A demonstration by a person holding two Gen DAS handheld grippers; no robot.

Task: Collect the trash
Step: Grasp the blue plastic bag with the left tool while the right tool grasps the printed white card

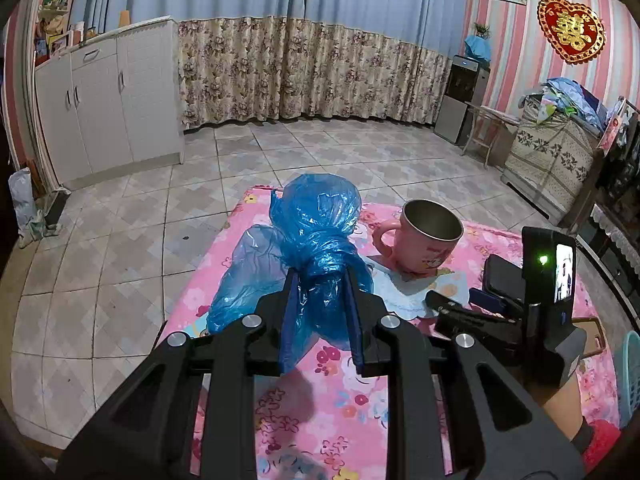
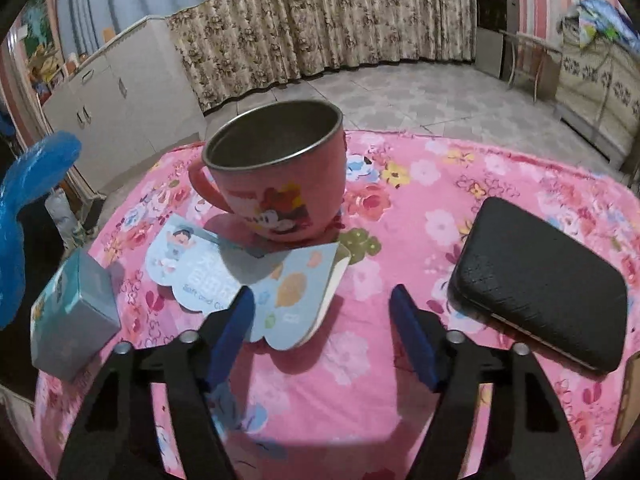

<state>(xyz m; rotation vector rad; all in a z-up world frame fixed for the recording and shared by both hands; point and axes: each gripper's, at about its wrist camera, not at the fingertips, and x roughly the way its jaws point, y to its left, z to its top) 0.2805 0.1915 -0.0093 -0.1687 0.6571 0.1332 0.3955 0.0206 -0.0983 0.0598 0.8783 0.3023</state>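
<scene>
So the table [image 2: 420, 420] has a pink flowery cloth over it and everything's sitting on that. Biggest thing going is the blue bag [image 1: 312, 240], crumpled plastic with its neck twisted tight. The left gripper [image 1: 320, 276] is pinching that neck between its blue pads, and the bag puffs out above and to the left of the fingers, held up over the near-left part of the table. Can't tell what's inside, the plastic's too bunched up. From the right wrist view you only catch a blue edge of it at far left.

Next, the pink mug [image 2: 276, 172], upright, handle pointing left, metal inside and nothing visible in it. It stands on the back edge of a light blue card [image 2: 256, 280] with a scalloped outline lying flat.

The right gripper [image 2: 322, 308] is spread wide open with nothing between the fingers, low over the cloth, its left finger just over the card's near edge. A black case [image 2: 540, 280] lies flat to its right, and a small teal box [image 2: 74, 316] stands at the table's left edge.
</scene>
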